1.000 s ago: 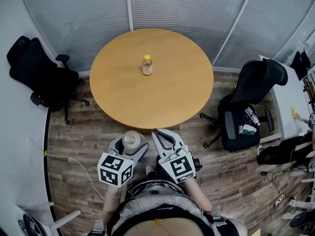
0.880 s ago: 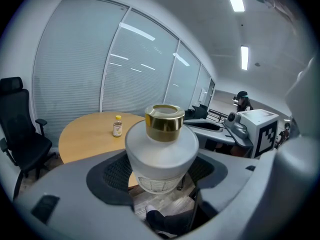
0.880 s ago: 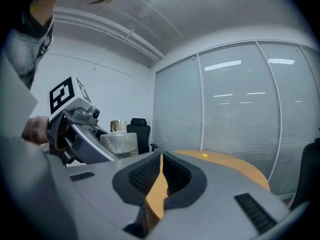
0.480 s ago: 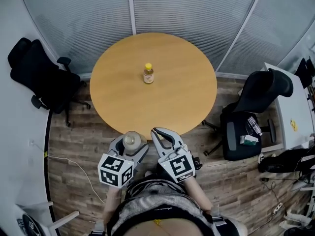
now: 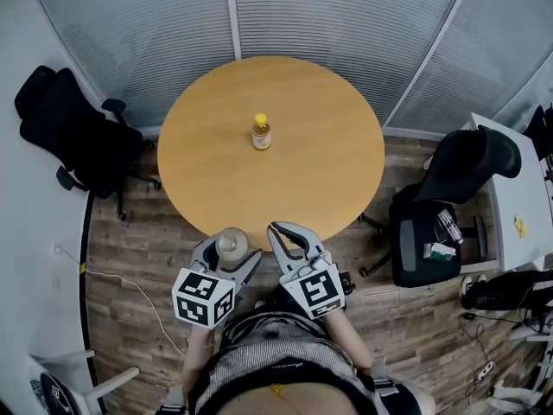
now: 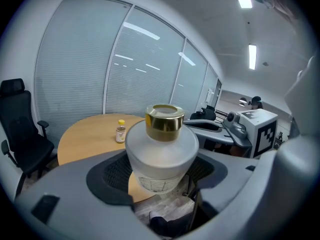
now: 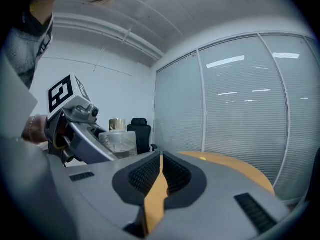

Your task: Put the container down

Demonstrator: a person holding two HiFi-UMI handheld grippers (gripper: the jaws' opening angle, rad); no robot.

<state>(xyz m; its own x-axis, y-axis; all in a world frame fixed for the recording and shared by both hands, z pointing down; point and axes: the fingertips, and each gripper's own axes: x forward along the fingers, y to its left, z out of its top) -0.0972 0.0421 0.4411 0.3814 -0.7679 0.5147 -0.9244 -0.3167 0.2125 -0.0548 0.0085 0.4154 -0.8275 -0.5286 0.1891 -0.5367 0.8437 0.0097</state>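
Observation:
A frosted round container with a gold cap sits upright between the jaws of my left gripper, which is shut on its body. It hangs at the near edge of the round wooden table. My right gripper is beside it on the right, its jaws shut with nothing between them. From the right gripper view the container shows at the left. A small yellow-capped bottle stands near the table's middle, and the left gripper view also shows this bottle.
Black office chairs stand left and right of the table. A glass wall with blinds runs behind it. A white desk is at the far right. A cable lies on the wooden floor.
Both grippers and the container have come slightly forward, so the container now overlaps the table's near edge. The left grip on it is unchanged.

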